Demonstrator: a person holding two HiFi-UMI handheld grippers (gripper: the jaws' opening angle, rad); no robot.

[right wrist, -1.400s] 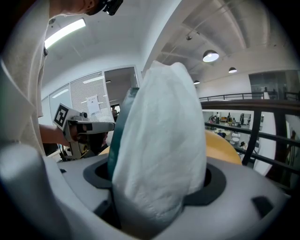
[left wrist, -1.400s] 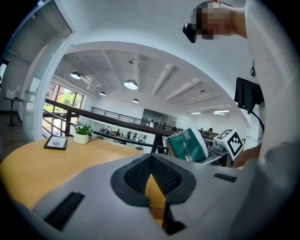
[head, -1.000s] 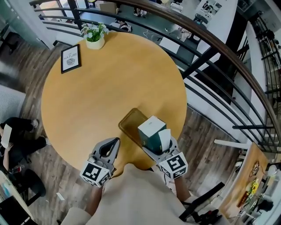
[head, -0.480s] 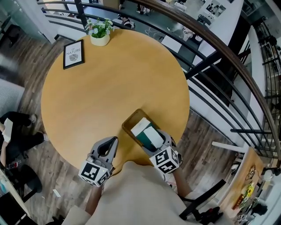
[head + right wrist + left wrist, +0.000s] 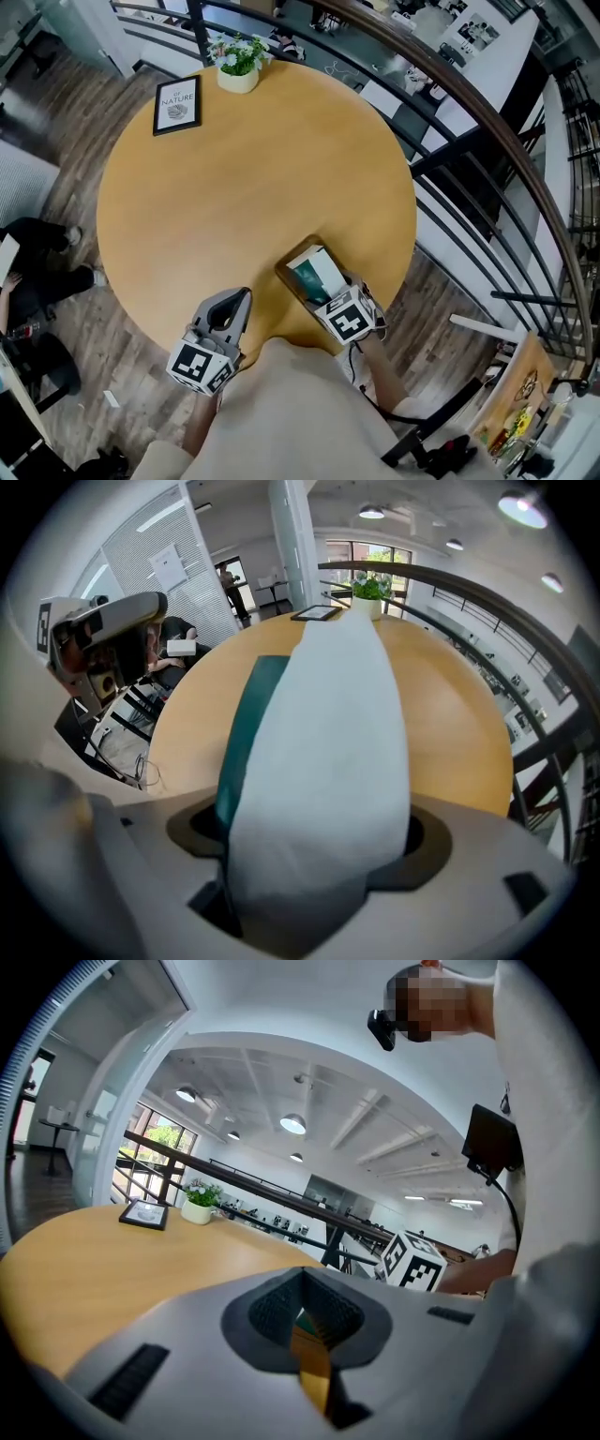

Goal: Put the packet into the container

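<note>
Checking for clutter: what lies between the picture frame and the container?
Only bare table between picture frame and container, per the head view.

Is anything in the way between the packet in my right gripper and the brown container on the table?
Nothing visible is. The right gripper holds the packet right at the container, over or already inside it, near the table edge. I can see nothing else in the container. The left gripper sits off to the side.

Head view above table (image 5: 253,178), gripper views low
</note>
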